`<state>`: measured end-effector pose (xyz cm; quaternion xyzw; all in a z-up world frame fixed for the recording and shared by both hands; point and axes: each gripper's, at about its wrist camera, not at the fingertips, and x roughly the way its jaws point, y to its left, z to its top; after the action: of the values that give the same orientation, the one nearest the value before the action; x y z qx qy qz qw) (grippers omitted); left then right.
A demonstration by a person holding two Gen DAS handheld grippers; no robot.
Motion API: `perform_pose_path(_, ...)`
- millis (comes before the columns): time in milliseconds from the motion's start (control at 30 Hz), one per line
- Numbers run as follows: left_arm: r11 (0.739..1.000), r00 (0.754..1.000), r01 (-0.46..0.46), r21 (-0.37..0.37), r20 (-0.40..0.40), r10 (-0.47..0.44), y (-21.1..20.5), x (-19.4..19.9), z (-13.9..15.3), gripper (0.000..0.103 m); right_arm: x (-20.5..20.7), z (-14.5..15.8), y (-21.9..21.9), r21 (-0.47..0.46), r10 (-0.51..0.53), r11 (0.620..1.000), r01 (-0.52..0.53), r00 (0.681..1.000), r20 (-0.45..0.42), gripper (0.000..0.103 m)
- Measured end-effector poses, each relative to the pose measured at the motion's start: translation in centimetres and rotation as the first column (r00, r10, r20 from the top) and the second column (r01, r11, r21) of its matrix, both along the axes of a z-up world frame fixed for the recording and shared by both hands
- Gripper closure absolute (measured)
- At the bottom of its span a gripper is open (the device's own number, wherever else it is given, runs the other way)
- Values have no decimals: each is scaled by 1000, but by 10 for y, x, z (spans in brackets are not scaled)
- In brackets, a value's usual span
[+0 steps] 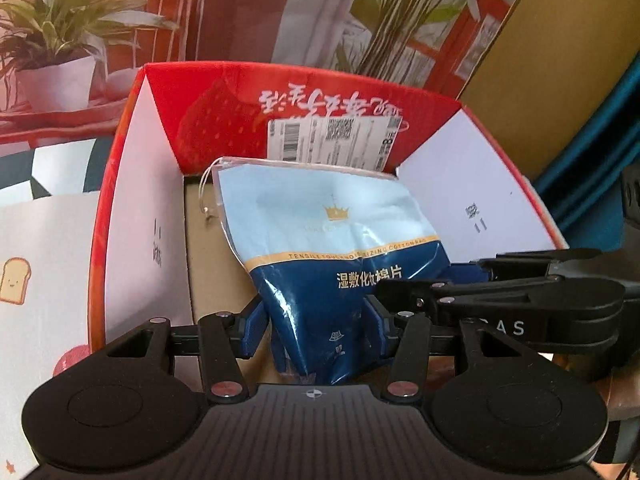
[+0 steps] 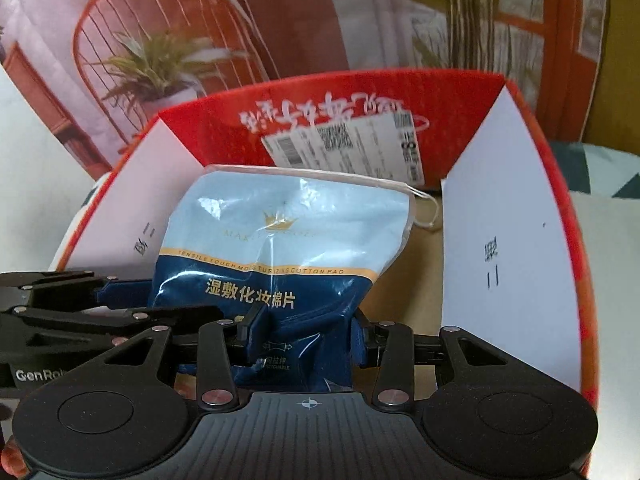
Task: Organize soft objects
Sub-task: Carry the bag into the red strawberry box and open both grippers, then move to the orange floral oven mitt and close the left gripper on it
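Note:
A soft blue and pale-blue bag of cotton pads (image 1: 320, 240) with a white drawstring hangs over the open red cardboard box (image 1: 120, 184). My left gripper (image 1: 320, 332) is shut on the bag's dark lower end, its blue pads pressing both sides. The right gripper (image 1: 500, 292) shows at the right of this view, beside the bag. In the right wrist view the same bag (image 2: 288, 232) is pinched by my right gripper (image 2: 308, 340) at its bottom, and the left gripper (image 2: 100, 304) reaches in from the left. The bag's upper part leans into the red box (image 2: 512, 208).
The box has white inner flaps (image 1: 476, 208) and a red back wall with a shipping label (image 1: 332, 136); its brown floor (image 1: 216, 264) is bare at left. A printed backdrop with plants stands behind. A white sheet with a toast drawing (image 1: 16, 280) lies left.

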<state>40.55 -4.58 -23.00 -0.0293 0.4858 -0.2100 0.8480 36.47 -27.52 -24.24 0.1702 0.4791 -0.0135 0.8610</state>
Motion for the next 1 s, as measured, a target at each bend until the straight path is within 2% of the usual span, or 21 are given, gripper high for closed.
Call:
perform_pose_path(200, 999, 998, 16, 43, 57, -19, 1, -12, 18, 44, 1, 6, 6, -65, -26, 998, 25, 999, -22, 62)
perform_pose_path(300, 999, 994, 12, 40, 110, -17, 7, -26, 34, 42, -8, 16, 7, -89, -36, 995, 36, 999, 3, 54)
perform_pose_path(467, 1000, 981, -4, -19, 195, 7, 24, -67, 58, 42, -50, 50, 4, -71, -44, 996, 56, 985, 164, 54)
perform_pose_path(567, 998, 975, -6, -60, 222, 19, 30, -94, 63, 41, -83, 70, 4, -49, -45, 997, 61, 960, 275, 54)
perform_pose_path(667, 998, 974, -15, -62, 226, 29, 31, -119, 59, 41, -118, 82, 6, -50, -49, 996, 71, 933, 356, 54)
perform_pose_path(767, 998, 975, -29, -57, 217, 41, 30, -135, 50, 41, -146, 79, 10, -52, -49, 996, 74, 928, 369, 54)
perform_pose_path(1000, 997, 977, -39, -62, 207, 51, 29, -161, 34, 41, -182, 49, 25, -111, -18, 992, 56, 948, 317, 54)
